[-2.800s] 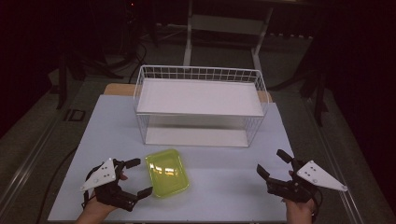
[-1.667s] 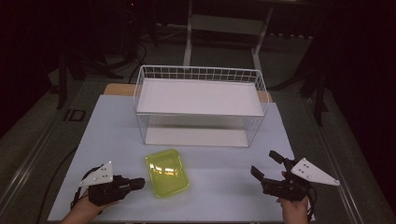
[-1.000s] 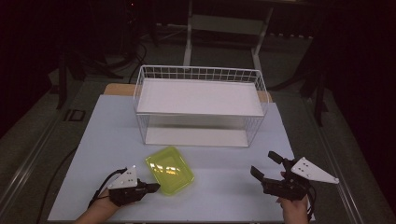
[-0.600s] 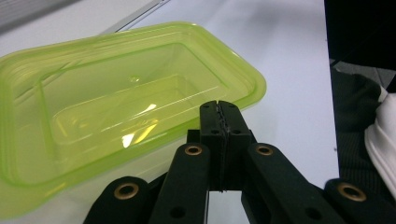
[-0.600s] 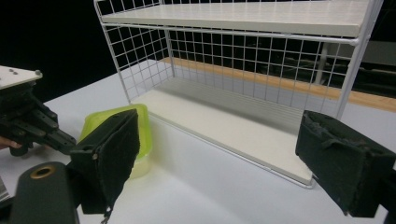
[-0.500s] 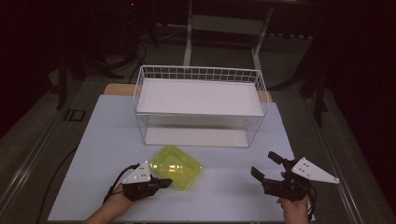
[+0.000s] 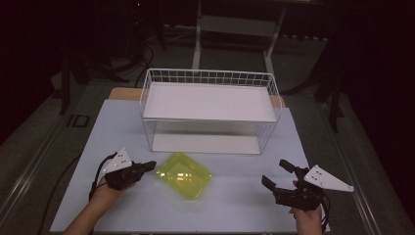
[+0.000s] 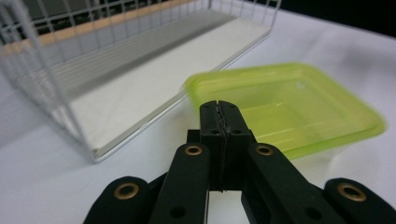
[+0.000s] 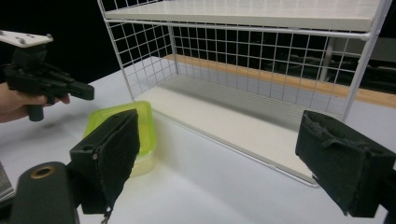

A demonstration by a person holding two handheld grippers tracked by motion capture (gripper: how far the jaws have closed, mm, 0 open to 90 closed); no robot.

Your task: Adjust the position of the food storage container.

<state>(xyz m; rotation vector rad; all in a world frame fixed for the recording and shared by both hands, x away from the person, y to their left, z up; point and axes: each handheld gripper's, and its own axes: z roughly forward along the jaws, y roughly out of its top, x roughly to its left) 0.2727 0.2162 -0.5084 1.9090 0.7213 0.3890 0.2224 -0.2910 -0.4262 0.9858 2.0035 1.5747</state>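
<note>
Now left gripper [image 7: 147, 167] jaws closed, touching green tray [image 7: 184, 175] rim, right gripper [image 7: 278, 175] open, apart.

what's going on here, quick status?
A person works at a table with a hand-held gripper in each hand. The left hand-held gripper is shut, its tip at the edge of the green container, which sits askew in front of the white wire rack. From these pictures I can't tell whether the tip touches it. The right hand-held gripper is open and apart from both.
</note>
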